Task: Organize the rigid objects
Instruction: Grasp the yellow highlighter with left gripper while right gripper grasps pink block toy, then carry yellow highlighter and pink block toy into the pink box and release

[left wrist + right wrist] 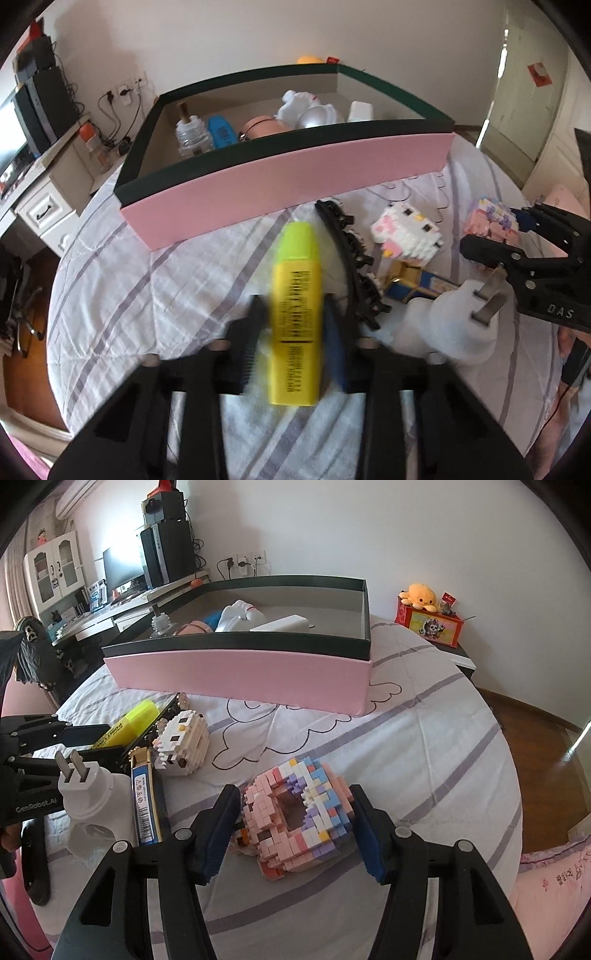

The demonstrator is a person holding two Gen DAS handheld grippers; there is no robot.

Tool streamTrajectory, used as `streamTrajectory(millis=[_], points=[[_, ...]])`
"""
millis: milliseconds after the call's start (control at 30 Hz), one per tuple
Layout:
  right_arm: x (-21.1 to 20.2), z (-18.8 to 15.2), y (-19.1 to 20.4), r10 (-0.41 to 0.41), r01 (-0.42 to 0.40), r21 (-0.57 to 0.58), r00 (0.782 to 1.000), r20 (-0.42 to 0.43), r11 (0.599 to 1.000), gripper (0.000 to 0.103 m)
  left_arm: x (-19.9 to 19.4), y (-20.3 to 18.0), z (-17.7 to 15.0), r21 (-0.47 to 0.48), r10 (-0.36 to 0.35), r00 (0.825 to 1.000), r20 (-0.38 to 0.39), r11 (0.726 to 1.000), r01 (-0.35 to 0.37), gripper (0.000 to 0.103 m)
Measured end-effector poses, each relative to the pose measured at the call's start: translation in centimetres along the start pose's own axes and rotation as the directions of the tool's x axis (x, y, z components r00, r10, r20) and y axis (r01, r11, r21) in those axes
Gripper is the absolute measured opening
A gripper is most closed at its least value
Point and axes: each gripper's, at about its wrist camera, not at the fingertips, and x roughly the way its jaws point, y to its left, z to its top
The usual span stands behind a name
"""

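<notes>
pink box (284,173) on bed, contents half hidden behind near wall | brick donut (301,812) in front of box, between open jaws of right gripper (295,834), contact unclear | yellow highlighter (295,314) before box, blurred, clamped by left gripper (293,332)

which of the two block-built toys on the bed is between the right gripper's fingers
The pink and purple ring-shaped block model, which sits between the right gripper fingers. The white cube-shaped block animal lies farther off, beside the yellow highlighter.
</notes>
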Motion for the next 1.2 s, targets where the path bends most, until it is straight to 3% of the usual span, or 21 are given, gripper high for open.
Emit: streamTrajectory(millis=[367, 533, 867, 933, 1200], points=[[-2.1, -0.2, -0.3, 0.017, -0.019, 0.027, 0.998, 0.059, 0.999, 0.06, -2.8, 1.3, -1.7, -0.088, 0.059, 0.996, 0.066, 0.995, -0.053, 0.026], [-4.2, 0.2, 0.2, 0.015, -0.018, 0.025, 0.993, 0.113, 1.0, 0.06, -5.1, 2.4, -2.0, -0.167, 0.097, 0.985, 0.139, 0.983, -0.073, 0.026], [-10.1, 0.9, 2.7, 0.019, -0.017, -0.013, 0.968, 0.252, 1.0, 0.06, -11.7, 1.7, -2.7, -0.208, 0.108, 0.948, 0.299, 0.977, -0.046, 0.026], [-11.5, 1.2, 3.5, 0.021, -0.013, -0.029, 0.961, 0.275, 0.999, 0.06, -13.4, 1.4, -2.8, -0.211, 0.131, 0.931, 0.341, 0.976, -0.06, 0.026], [-15.9, 1.8, 5.6, 0.02, 0.009, -0.079, 0.935, 0.354, 0.997, 0.06, -18.0, 1.2, -3.1, -0.225, 0.168, 0.891, 0.422, 0.971, -0.077, 0.026]])
